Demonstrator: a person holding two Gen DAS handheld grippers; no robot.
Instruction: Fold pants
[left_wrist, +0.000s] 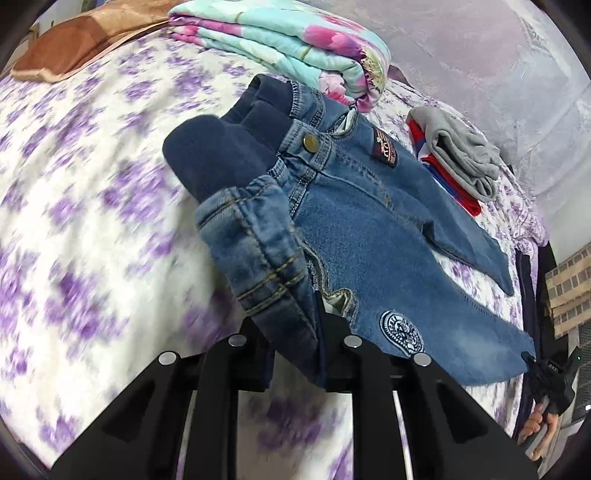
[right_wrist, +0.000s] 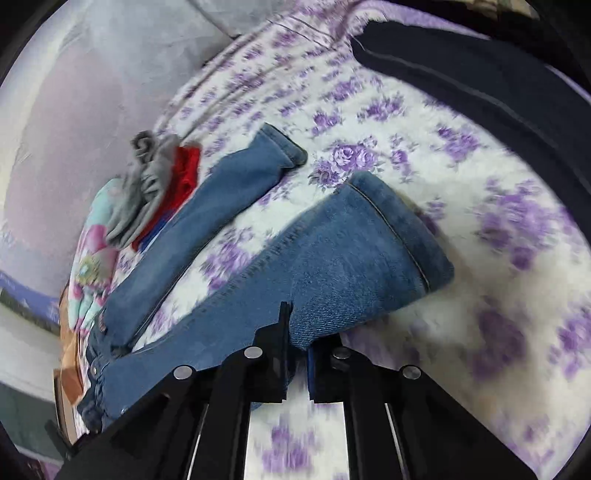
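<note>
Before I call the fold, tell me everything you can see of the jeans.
The jeans are small, blue denim with a dark fleece lining, a brass button, a waist patch and a round emblem on one leg. They lie spread on the floral bedsheet, legs apart. The left tongs pinch the waistband side; the right tongs pinch a leg near its cuff.

Bare bed (left_wrist: 74, 206) lay open to the left of the jeans (left_wrist: 369, 221), with nothing on it up to the far brown pillow (left_wrist: 66, 48). The folded floral quilt (left_wrist: 288, 48) blocked the far side, touching the waistband. A grey and red garment pile (left_wrist: 458, 162) crowded the right, beside the far leg.
</note>
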